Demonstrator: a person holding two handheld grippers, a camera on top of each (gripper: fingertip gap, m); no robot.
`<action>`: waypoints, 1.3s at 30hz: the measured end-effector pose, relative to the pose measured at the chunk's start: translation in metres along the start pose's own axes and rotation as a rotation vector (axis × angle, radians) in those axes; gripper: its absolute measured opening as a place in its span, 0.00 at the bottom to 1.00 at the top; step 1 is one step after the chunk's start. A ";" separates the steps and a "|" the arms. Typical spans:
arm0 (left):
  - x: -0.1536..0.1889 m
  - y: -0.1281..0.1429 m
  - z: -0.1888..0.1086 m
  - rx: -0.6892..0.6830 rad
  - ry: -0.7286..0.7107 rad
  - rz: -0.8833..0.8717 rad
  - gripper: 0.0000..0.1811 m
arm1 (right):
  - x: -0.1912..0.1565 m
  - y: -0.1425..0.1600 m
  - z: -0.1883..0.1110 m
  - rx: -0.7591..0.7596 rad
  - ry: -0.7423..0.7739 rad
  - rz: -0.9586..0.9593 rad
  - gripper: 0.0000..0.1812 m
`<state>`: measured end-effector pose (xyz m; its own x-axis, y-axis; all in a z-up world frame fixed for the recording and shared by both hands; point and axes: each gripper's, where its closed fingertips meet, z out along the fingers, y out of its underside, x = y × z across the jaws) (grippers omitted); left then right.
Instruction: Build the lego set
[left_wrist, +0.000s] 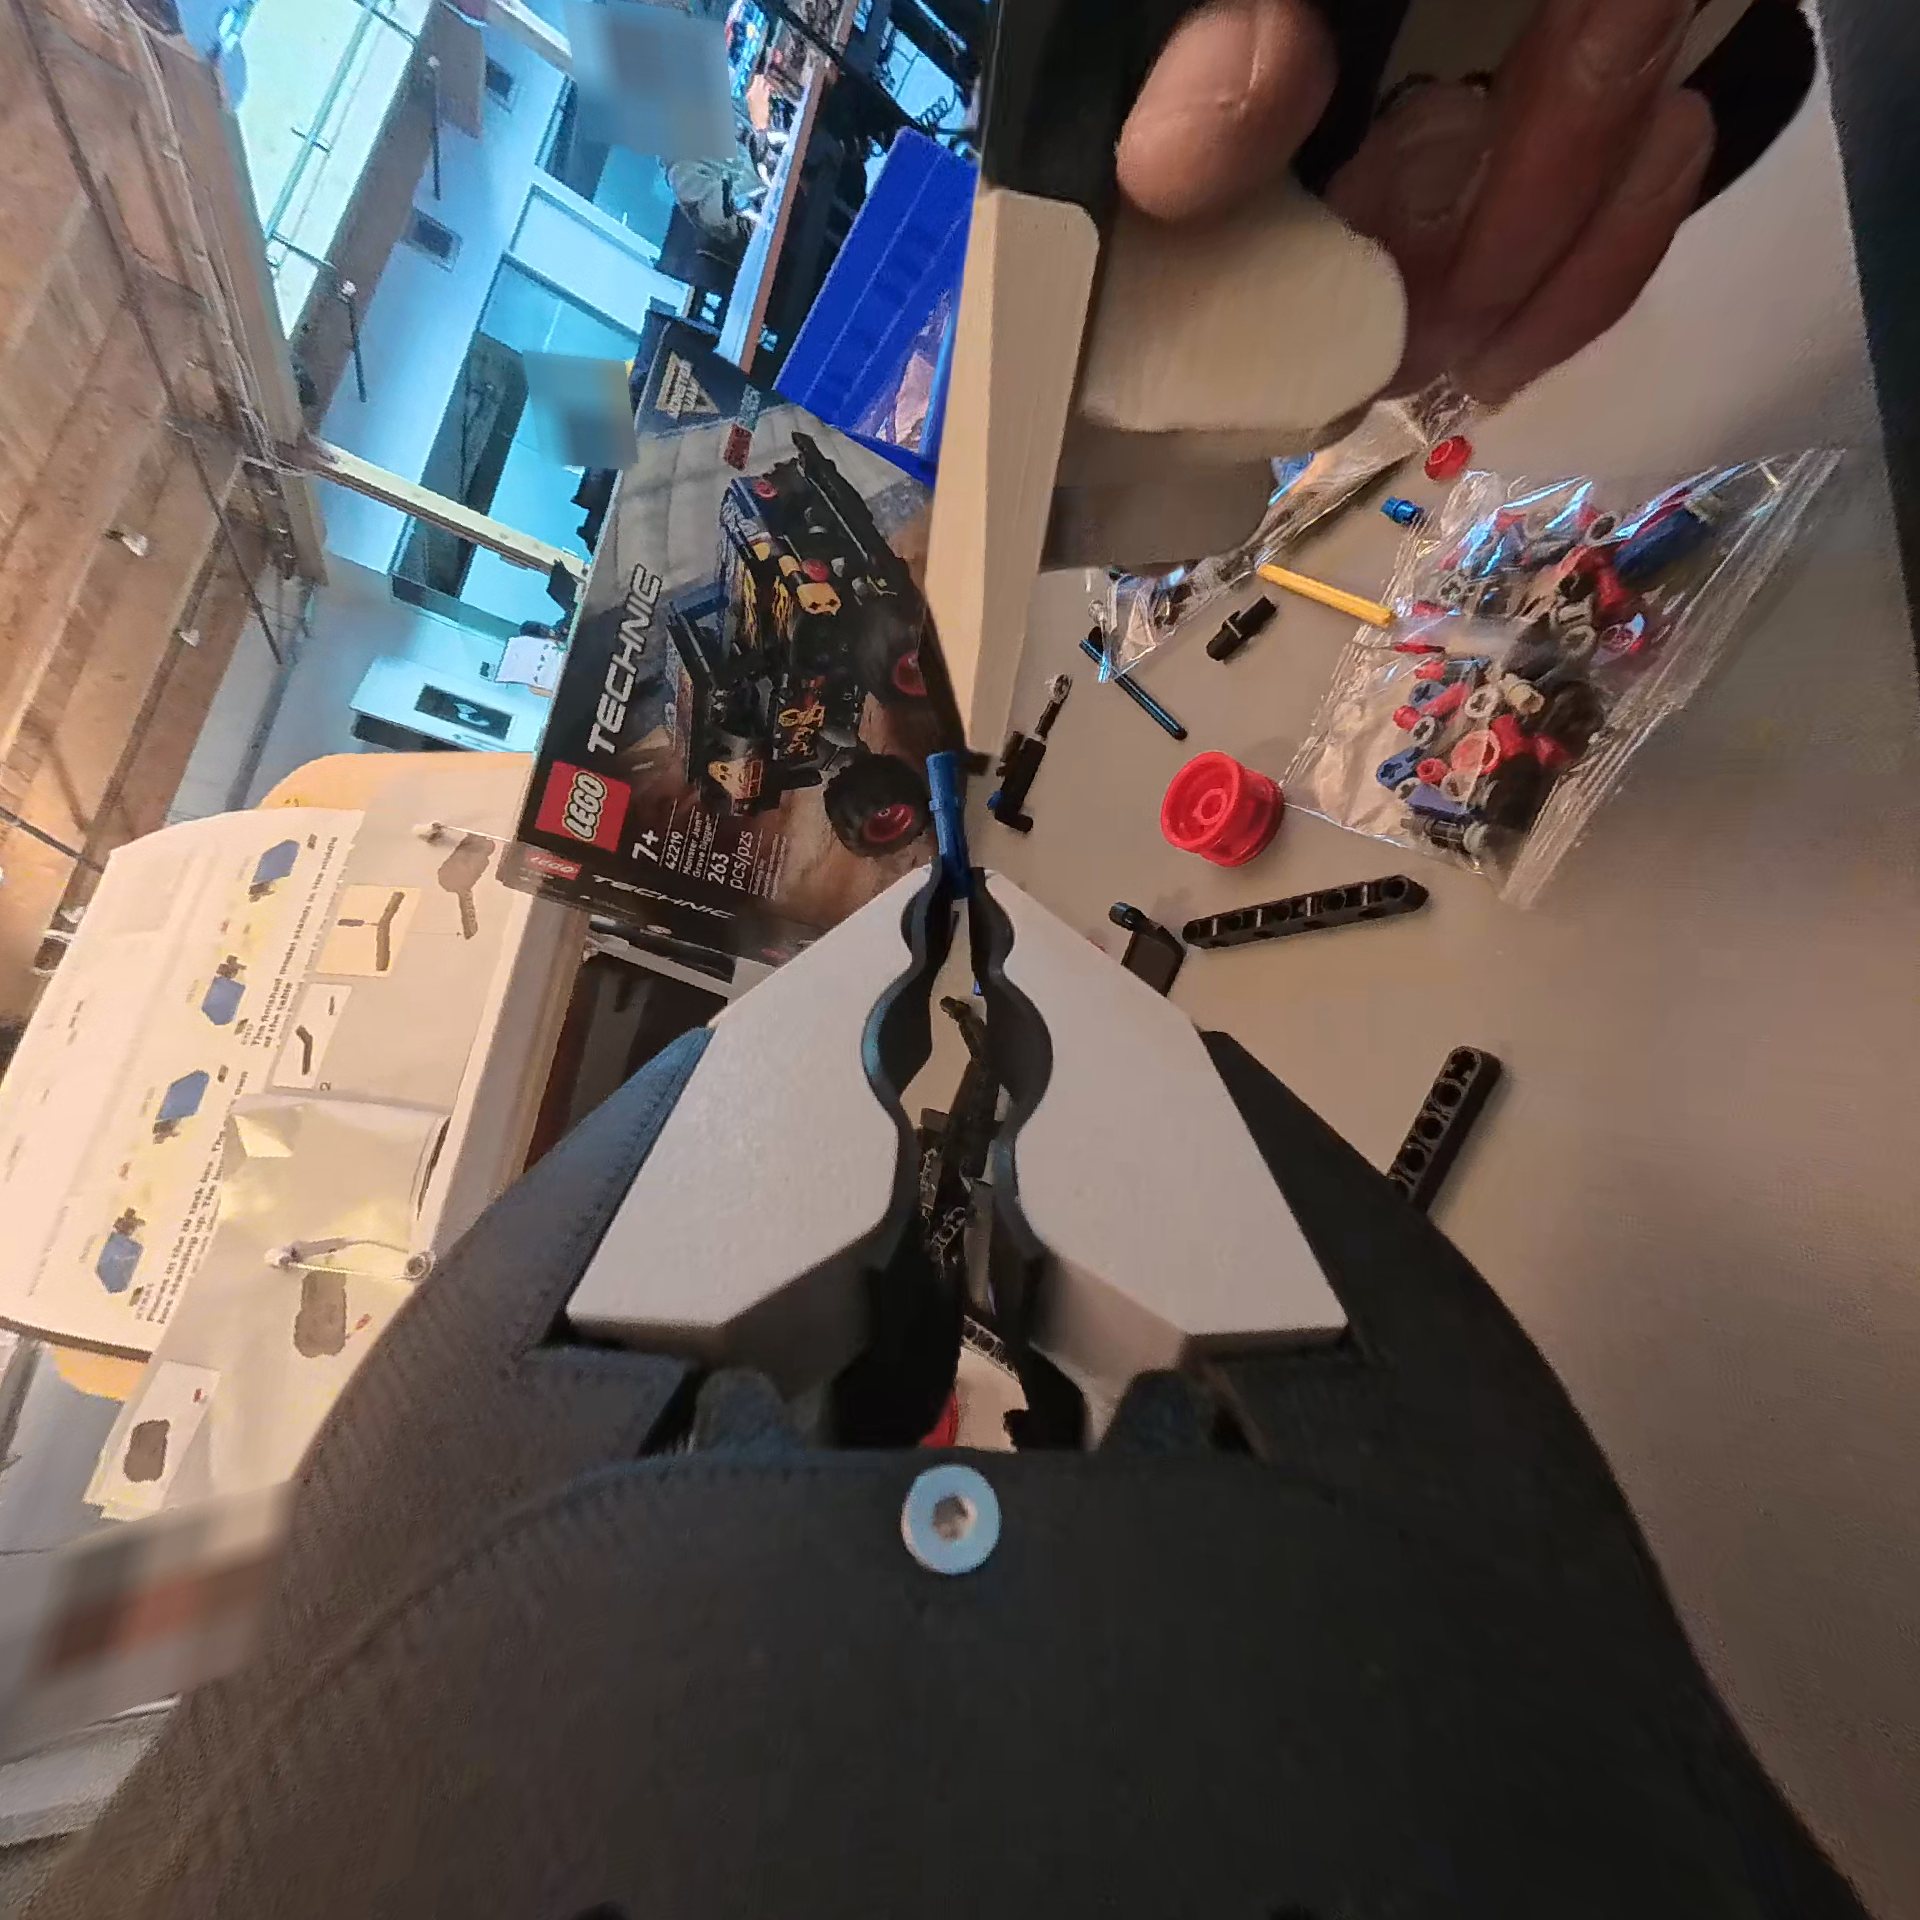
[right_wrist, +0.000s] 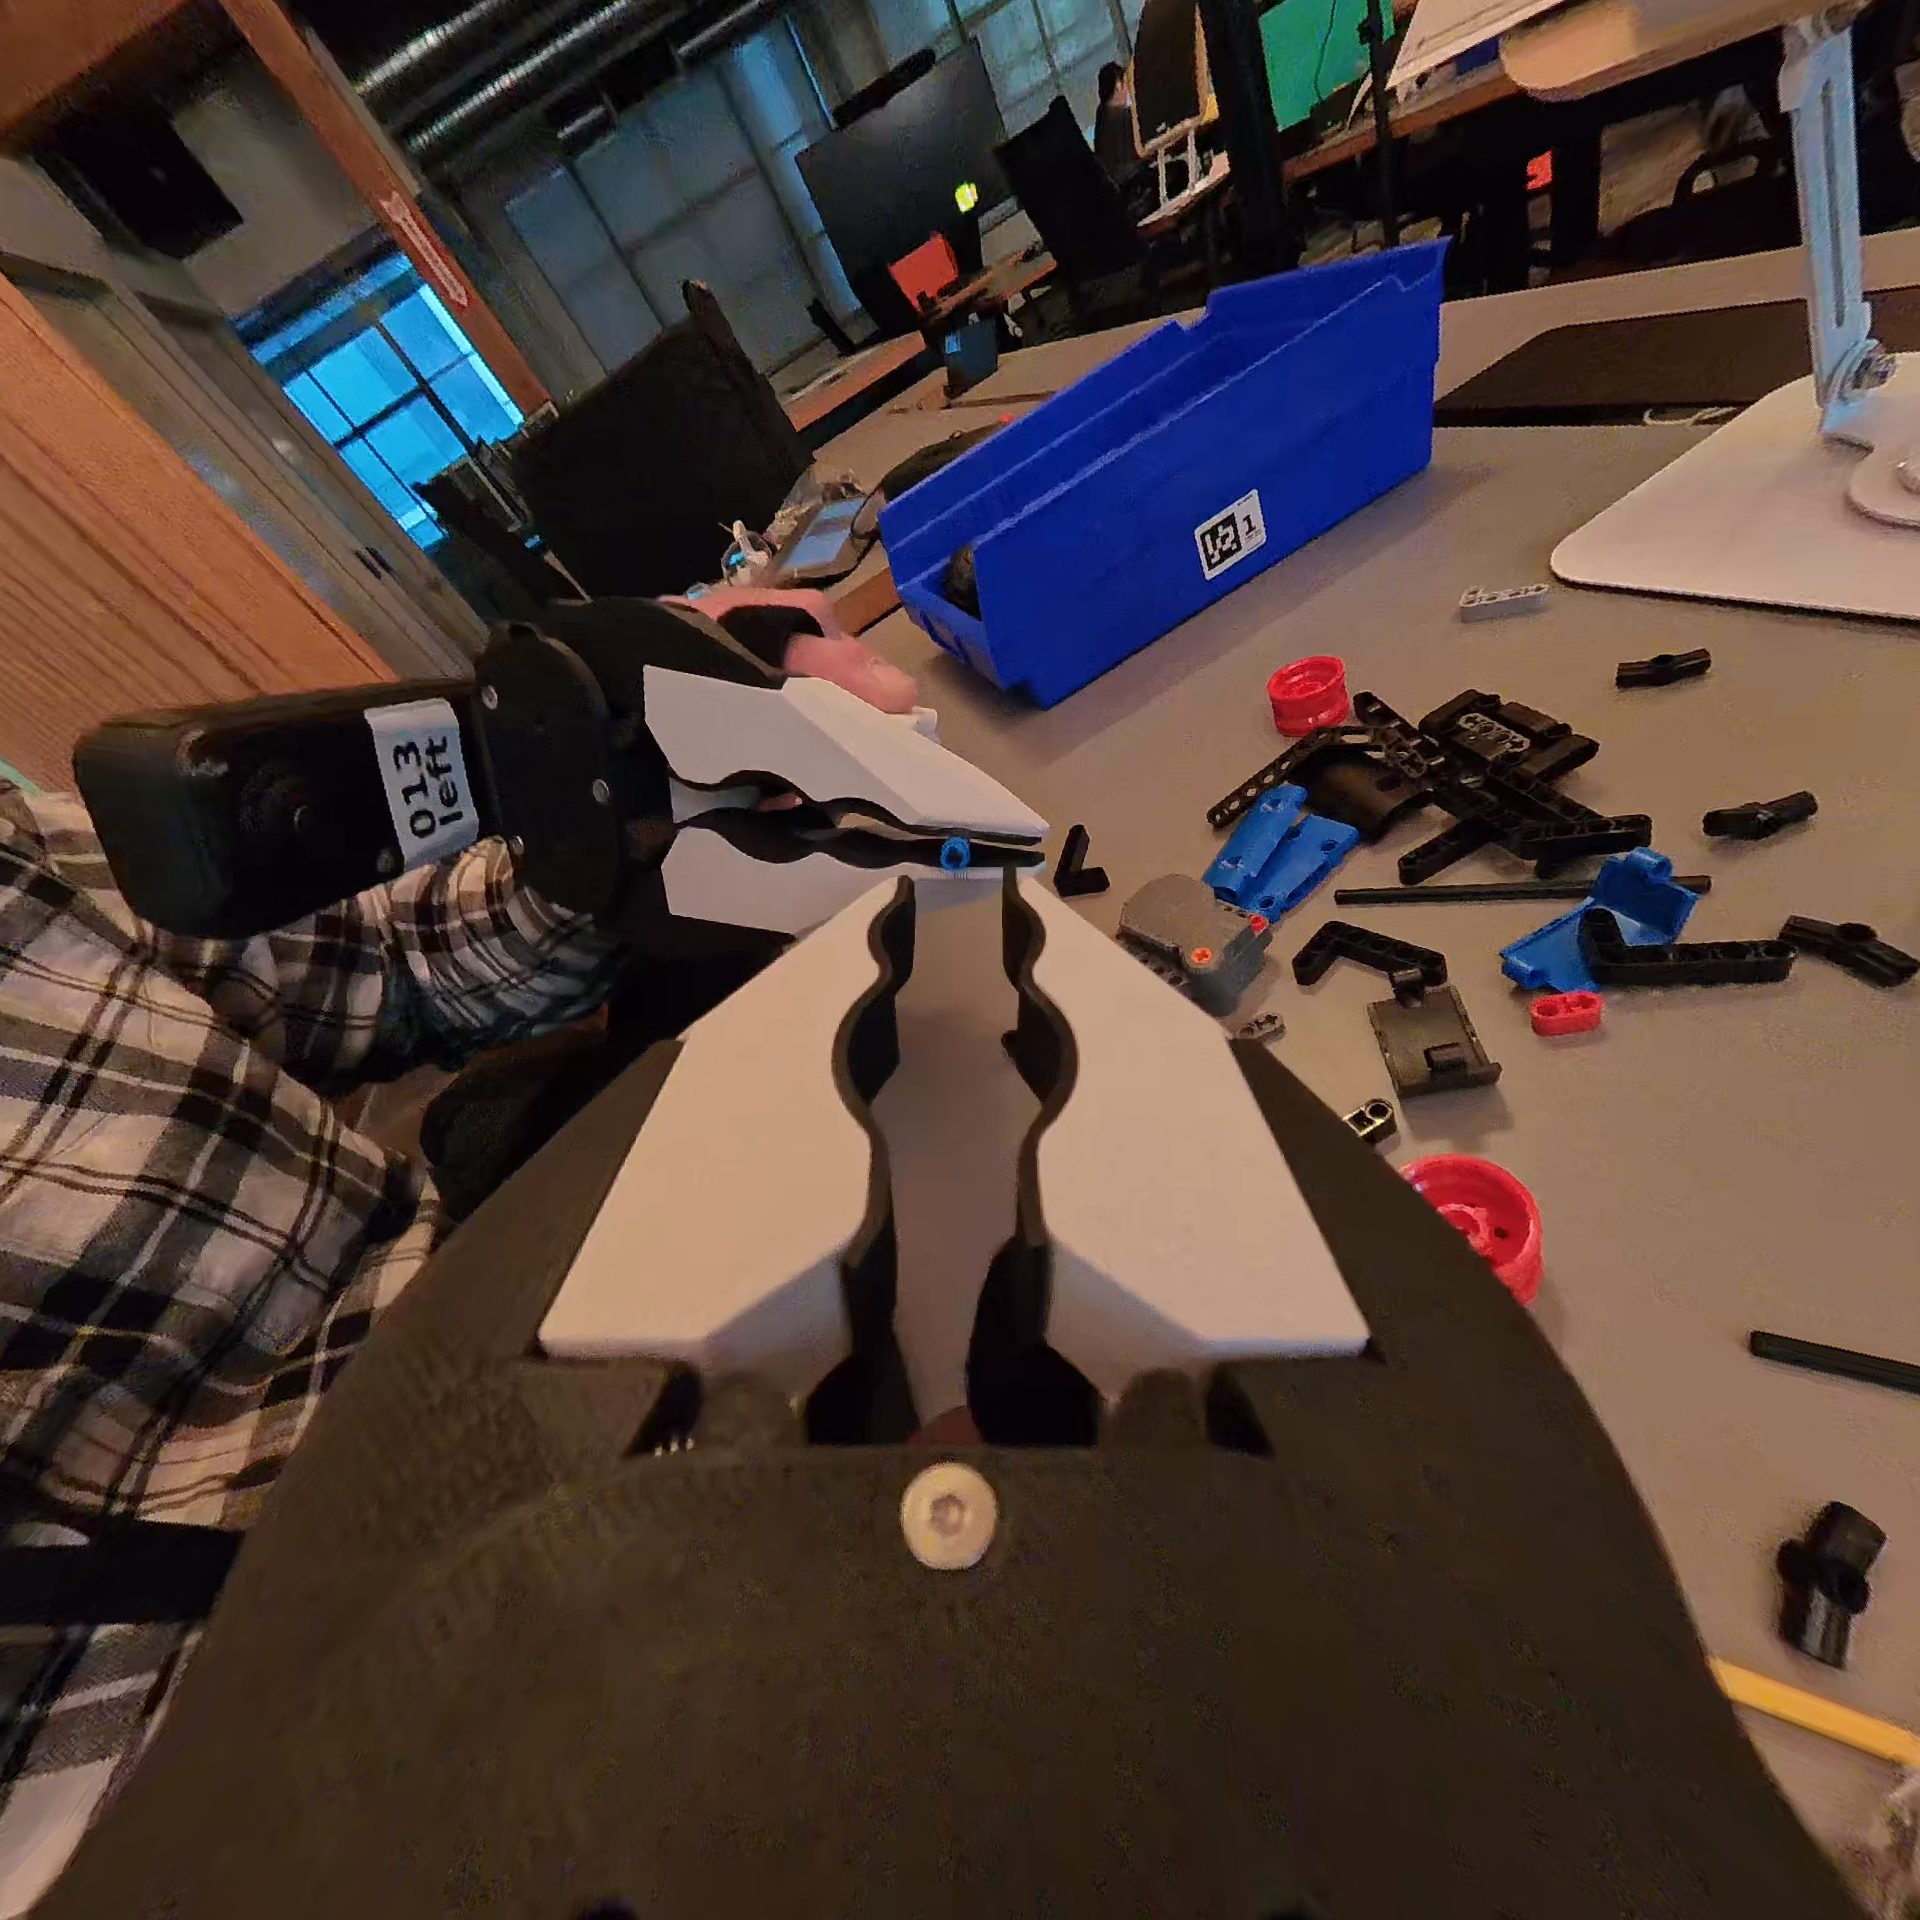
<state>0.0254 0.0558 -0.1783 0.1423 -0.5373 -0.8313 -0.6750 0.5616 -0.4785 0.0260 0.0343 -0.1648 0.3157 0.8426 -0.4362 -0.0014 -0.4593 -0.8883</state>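
A small blue pin sticks out past the tips of the left gripper, whose two fingers are pressed together on its lower end. In the right wrist view the same pin shows end-on at the tip of the left gripper, just ahead of the right gripper. The right gripper's fingers stand apart with a clear gap and nothing between them; its tips sit just below the left gripper's tip, very near but whether touching cannot be told.

Beyond the left gripper's tip and to its left stands the set's printed box. To the right of that tip lie a red wheel hub, a black beam and a clear bag of small parts; a yellow axle lies farther out.

Right of the right gripper's fingers, loose pieces are scattered on the grey table: a cluster of black beams, blue panels, a grey block, and a red hub close beside the right finger. Farther off stands a blue bin and a white stand base.

A plaid sleeve fills the left side. Behind is a workshop with desks and windows.
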 end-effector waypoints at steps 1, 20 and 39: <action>0.001 0.000 0.000 -0.003 0.005 0.010 0.00 | -0.001 0.001 0.001 -0.008 -0.003 -0.008 0.08; 0.009 -0.003 -0.003 0.004 0.008 0.075 0.00 | -0.003 0.001 0.012 -0.045 0.020 -0.087 0.04; 0.010 0.000 -0.004 -0.038 0.132 0.125 0.00 | -0.003 -0.004 0.005 -0.257 0.243 -0.635 0.07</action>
<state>0.0238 0.0483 -0.1852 -0.0384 -0.5442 -0.8381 -0.7087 0.6061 -0.3610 0.0206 0.0352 -0.1604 0.3833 0.8964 0.2228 0.4656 0.0209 -0.8847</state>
